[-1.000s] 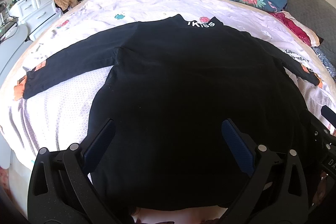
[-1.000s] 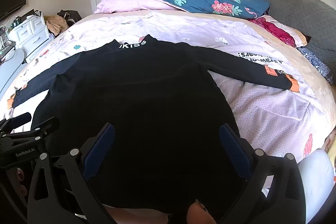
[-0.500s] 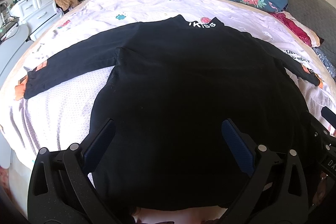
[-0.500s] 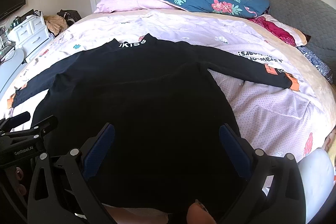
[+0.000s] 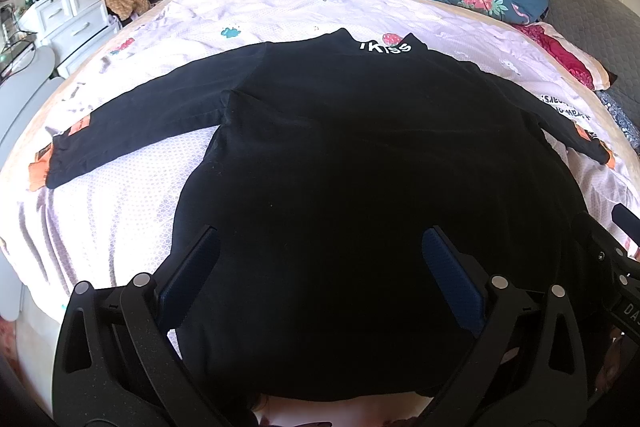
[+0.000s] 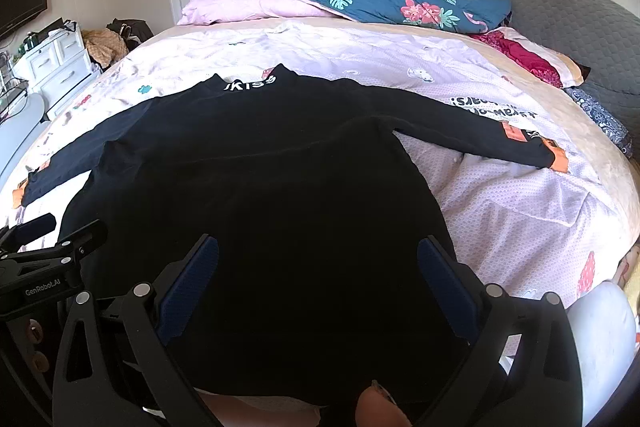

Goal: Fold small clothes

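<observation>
Black long-sleeved top [image 5: 360, 155] lying flat on bed [image 5: 120, 211], sleeves stretching out to both sides, collar facing pillows. Left gripper [image 5: 320, 259] and right gripper [image 6: 318, 263] hovering over hem, side by side, fingers [image 5: 452, 275] spreading wide, pinching nothing.

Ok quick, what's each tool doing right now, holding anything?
Left tool: open, holding nothing, over the black shirt.
Right tool: open, holding nothing, over the same shirt.
</observation>
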A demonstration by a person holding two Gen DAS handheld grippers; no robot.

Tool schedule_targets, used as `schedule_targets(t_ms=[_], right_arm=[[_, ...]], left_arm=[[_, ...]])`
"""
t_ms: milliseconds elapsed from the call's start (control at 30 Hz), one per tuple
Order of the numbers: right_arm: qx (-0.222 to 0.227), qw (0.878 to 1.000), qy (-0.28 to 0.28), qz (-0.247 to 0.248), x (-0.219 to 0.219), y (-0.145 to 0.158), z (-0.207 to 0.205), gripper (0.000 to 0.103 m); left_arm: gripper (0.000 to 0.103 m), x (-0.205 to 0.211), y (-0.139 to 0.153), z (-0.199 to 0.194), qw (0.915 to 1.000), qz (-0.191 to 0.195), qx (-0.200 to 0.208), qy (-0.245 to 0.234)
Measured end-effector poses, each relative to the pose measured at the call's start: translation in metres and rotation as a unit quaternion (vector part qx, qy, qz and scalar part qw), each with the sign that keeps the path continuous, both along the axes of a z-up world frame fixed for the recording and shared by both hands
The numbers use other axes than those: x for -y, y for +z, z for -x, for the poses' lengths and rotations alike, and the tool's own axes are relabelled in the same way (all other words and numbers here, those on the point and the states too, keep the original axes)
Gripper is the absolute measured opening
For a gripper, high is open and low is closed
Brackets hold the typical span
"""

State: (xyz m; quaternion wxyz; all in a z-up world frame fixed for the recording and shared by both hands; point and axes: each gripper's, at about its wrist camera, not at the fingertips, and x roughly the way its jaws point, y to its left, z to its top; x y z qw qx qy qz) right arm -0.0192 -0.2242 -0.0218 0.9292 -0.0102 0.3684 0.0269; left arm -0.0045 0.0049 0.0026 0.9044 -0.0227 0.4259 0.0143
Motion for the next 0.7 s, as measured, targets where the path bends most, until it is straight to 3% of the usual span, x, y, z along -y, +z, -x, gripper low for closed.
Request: schedule_targets(t_ms=[700], right_arm=[[0.003,1.0,-0.002,0.003,0.0008,0.0049,-0.0071,0.099]], left_arm=[[0.095,0.0011,0.0021,-0.0069,1.0,-0.004,-0.004,-0.001]])
